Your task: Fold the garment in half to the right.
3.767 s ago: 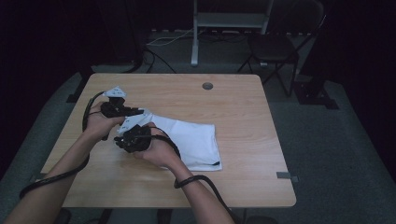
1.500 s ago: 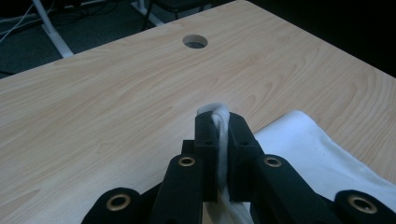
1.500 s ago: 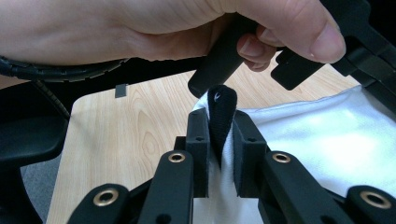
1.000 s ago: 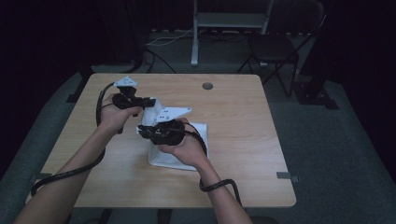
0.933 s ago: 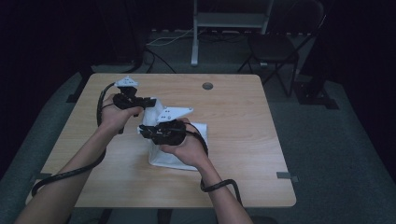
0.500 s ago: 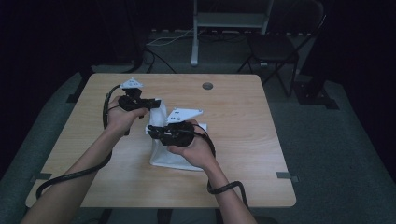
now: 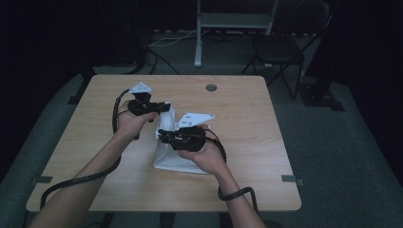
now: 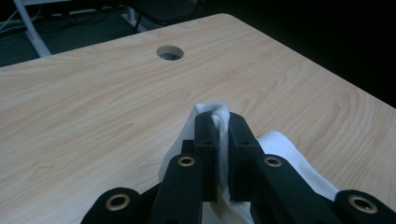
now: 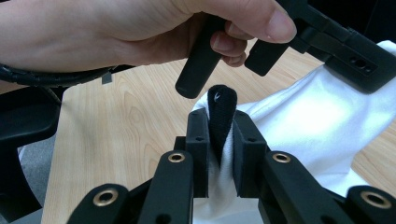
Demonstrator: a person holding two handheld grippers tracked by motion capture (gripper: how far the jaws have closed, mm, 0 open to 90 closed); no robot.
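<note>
So both grippers have been carried further toward the far side of the pale wooden table since a second ago, and the white folded cloth has been pulled up into a taller heap between them. The left gripper is clamped tight on a bunched white edge of the cloth. The right gripper is likewise pinched closed on a fold with a dark strip in it. The rest of the cloth is left draped just below both sets of jaws.

White cloth on wooden table
</note>
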